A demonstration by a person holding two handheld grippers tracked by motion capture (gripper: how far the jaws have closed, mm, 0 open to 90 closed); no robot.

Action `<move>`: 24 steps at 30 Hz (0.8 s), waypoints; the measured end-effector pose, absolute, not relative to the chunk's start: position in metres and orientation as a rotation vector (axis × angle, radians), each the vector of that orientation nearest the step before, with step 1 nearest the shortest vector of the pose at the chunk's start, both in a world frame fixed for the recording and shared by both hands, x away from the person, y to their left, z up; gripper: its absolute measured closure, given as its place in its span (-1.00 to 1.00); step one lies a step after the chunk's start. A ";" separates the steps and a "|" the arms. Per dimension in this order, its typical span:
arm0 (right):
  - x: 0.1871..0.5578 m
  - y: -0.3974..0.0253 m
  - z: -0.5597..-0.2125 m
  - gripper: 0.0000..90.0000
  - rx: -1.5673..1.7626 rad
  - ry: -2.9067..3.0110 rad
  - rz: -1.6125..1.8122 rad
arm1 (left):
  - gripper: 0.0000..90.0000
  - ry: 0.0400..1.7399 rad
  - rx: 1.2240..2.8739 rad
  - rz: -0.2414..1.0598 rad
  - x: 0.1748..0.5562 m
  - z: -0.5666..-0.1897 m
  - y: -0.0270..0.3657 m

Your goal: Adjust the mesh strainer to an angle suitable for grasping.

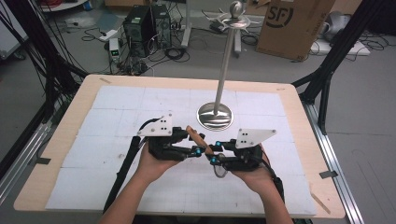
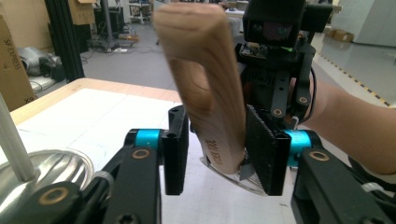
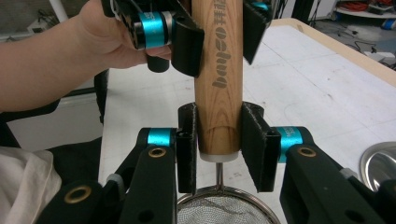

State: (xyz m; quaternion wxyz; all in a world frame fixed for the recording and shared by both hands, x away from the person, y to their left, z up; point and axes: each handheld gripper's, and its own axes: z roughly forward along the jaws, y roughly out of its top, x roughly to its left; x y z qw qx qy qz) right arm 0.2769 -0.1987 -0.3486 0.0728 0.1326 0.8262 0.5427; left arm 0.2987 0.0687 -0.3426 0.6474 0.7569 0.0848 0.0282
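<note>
A small strainer with a wooden handle (image 1: 197, 137) is held between both hands above the table's middle. My left gripper (image 1: 195, 143) is shut on the upper part of the handle (image 2: 205, 84). In the right gripper view, my right gripper (image 3: 219, 144) is shut on the handle's (image 3: 219, 84) lower end, just above the wire mesh bowl (image 3: 224, 210). The left gripper (image 3: 219, 28) grips the same handle farther up. In the left gripper view, the right gripper (image 2: 275, 46) stands behind the handle. The mesh ring (image 1: 219, 170) hangs under the right gripper (image 1: 212, 153).
A metal stand with a round shiny base (image 1: 215, 116), a tall pole and a hooked top (image 1: 237, 18) rises just beyond the grippers. White sheets cover the wooden table (image 1: 299, 107). Computers, cables and a cardboard box (image 1: 292, 25) lie on the floor beyond.
</note>
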 end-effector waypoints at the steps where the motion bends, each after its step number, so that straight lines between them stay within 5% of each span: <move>1: 0.277 -0.199 -0.349 0.52 0.396 2.485 1.629 | 0.39 0.198 1.718 0.061 0.298 -0.343 0.068; 24: 0.278 -0.188 -0.353 0.52 0.385 2.494 1.642 | 0.52 0.202 1.705 0.027 0.298 -0.342 0.067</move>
